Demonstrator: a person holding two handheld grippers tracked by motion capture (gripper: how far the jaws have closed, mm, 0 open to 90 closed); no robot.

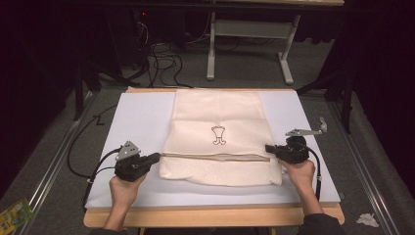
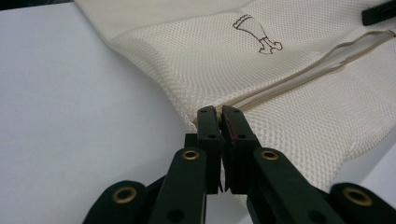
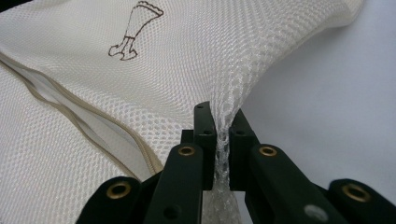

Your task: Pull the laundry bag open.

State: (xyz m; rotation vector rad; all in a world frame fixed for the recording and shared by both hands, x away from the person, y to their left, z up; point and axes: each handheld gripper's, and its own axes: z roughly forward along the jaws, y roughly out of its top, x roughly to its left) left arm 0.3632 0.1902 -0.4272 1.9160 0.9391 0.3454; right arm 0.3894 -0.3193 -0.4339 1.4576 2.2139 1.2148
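A cream mesh bag [image 1: 220,139] is spread at the centre of the white surface [image 1: 137,122]. Its nine o'clock edge, at the zipper [image 2: 299,77] end, is pinched by the left gripper [image 2: 218,113]; its three o'clock edge is bunched between the right gripper [image 3: 223,122] fingers. If the sides are pulled unevenly, the thin mesh could slip free or be snagged and the zipper seam strained.
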